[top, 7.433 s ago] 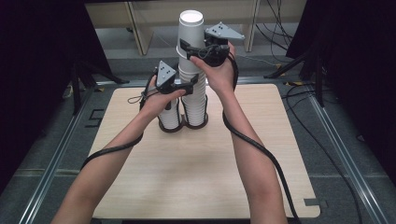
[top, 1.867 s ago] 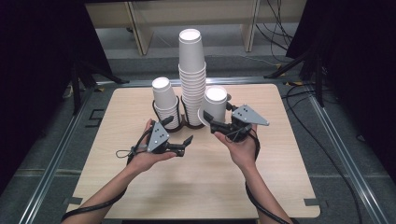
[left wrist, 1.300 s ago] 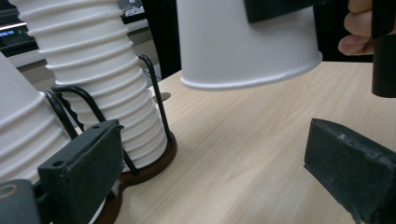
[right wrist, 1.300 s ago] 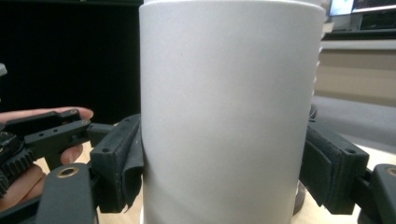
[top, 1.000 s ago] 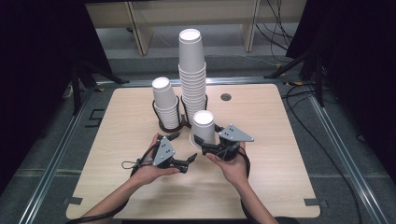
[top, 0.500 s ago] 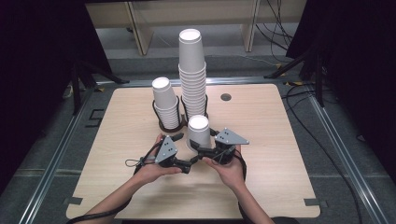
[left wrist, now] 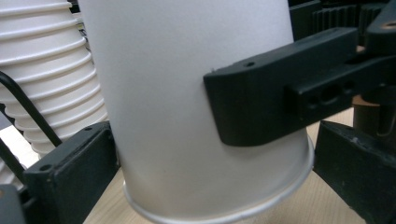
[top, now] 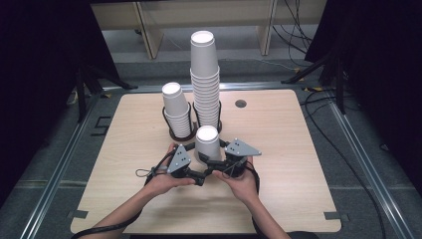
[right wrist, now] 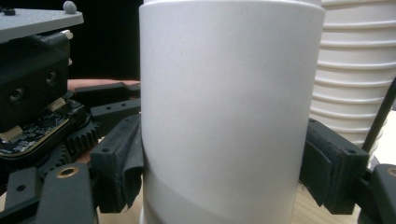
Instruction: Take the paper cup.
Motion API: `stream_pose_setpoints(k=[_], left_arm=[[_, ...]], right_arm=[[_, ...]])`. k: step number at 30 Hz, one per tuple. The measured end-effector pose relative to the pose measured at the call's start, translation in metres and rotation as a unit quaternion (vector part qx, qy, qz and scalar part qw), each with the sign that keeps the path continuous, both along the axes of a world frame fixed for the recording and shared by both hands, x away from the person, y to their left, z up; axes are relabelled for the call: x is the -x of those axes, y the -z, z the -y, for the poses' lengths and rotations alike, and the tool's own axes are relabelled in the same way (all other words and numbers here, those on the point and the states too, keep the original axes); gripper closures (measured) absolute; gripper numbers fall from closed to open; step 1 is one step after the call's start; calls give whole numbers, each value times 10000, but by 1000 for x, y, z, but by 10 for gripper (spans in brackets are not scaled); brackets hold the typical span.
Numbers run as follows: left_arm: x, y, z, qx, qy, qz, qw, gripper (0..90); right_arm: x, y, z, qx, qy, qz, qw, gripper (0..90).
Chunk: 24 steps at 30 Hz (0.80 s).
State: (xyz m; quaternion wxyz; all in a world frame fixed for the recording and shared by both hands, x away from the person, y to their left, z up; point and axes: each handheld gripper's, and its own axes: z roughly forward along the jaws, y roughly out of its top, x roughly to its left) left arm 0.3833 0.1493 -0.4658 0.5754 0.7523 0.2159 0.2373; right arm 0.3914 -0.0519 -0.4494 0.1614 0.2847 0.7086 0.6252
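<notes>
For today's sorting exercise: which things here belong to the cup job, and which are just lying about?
In the job: single cup, right claw shut on it, left claw, tall stack, short stack.
Lying about: table's grommet hole, floor cables.

No readable text, label, brand or number appears on anything.

Light wood table (top: 293, 164) w/ metal frame, grey floor (top: 378, 124), black curtains (top: 40, 74), wooden furniture legs (top: 144, 25), cables (top: 318, 94)

Between our jaws a matt white paper cup (top: 207, 143), smooth-walled with a rolled rim, beyond it ribbed paper stacks (top: 205, 79) in thin black wire holders (top: 180, 133), under us pale matt wood-grain table (top: 298, 149), our grippers matt black plastic.
</notes>
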Motion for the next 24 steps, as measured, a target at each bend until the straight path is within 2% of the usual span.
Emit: stream_pose_setpoints(k=[4, 5, 6, 7, 8, 9, 11, 12, 13, 14, 20, 21, 22, 24], left_arm=[[-1, 0, 0, 2, 6, -11, 10000, 0], [-1, 1, 2, 78, 18, 22, 10000, 0], [-1, 0, 2, 63, 7, 9, 10000, 0], [-1, 0, 1, 2, -10, -23, 10000, 0], [-1, 0, 1, -17, -5, -26, 10000, 0], [-1, 0, 1, -27, 0, -36, 10000, 0], [-2, 1, 2, 30, 11, -47, 10000, 0], [-3, 2, 2, 32, 25, -48, 10000, 0], [-2, 2, 1, -63, 31, -59, 10000, 0], [-3, 2, 1, -79, 41, -63, 9999, 0], [-2, 2, 1, -52, 30, -63, 10000, 0], [-2, 2, 1, -57, 21, -67, 10000, 0], [-3, 3, 1, -12, 28, -66, 10000, 0], [-2, 2, 1, -20, 25, -77, 10000, 0]], right_arm=[[1, 1, -1, 13, -6, -23, 10000, 235], [-1, 1, -1, 56, 8, 50, 10000, 234], [1, 1, -1, 45, -8, -11, 10000, 233], [0, 1, -1, 32, -35, 82, 10000, 232], [0, 1, -1, 25, -76, 1, 10000, 232], [0, 2, -2, 55, -73, 15, 10000, 232], [0, 2, -1, 91, -45, 92, 9999, 232], [1, 2, -2, 49, -64, 28, 10000, 232], [1, 3, -3, 66, -83, -11, 9999, 232], [1, 3, -3, 74, -77, 32, 9999, 232], [1, 3, -4, 130, -117, -11, 9998, 232], [0, 3, -3, 142, -97, 76, 9998, 232], [1, 3, -4, 116, -132, -18, 9998, 232], [1, 3, -4, 142, -124, -1, 9998, 232]])
